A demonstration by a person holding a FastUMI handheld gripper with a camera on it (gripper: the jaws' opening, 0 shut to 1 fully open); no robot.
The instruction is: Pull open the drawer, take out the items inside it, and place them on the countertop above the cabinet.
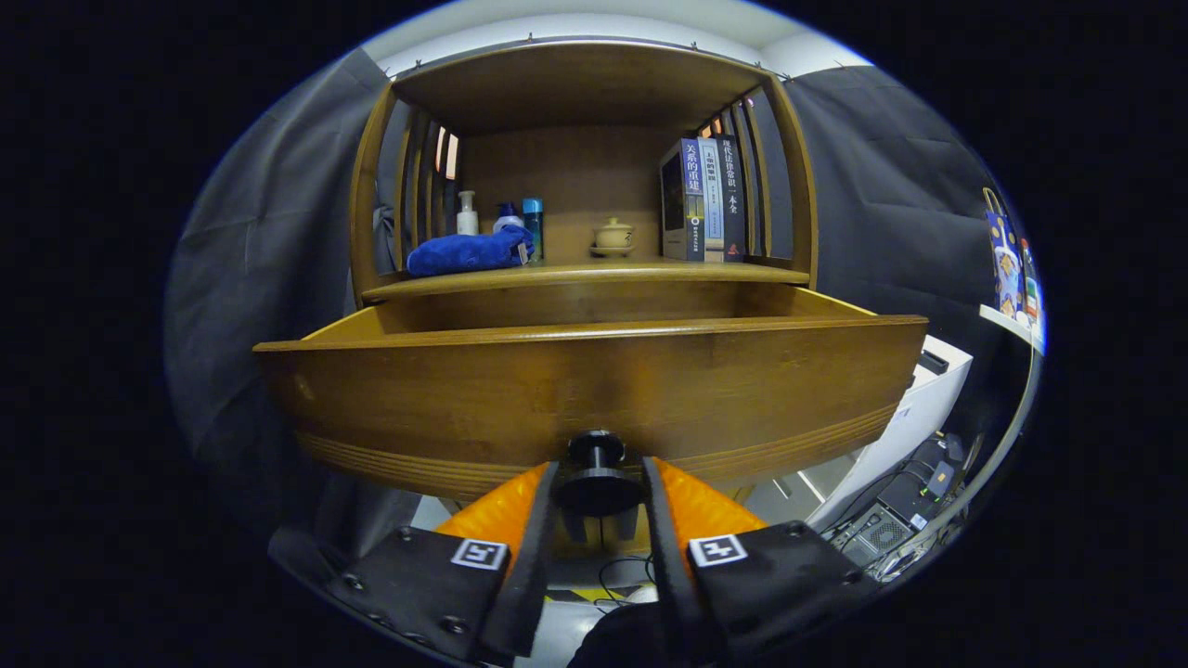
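Observation:
The wooden drawer [594, 390] stands pulled out of the cabinet, its front panel close ahead of me. A dark round knob [597, 471] sticks out from the lower middle of that panel. My gripper [599, 492] holds the knob between its two fingers, which press on it from either side. The drawer's inside is hidden behind the front panel. Above it runs the countertop [650, 273], a wooden shelf surface.
On the countertop lie a folded blue cloth [469, 252], three small bottles [506, 218], a small lidded cup on a saucer [613, 236] and upright books [705, 199]. A white unit [919, 399] and cables stand at lower right.

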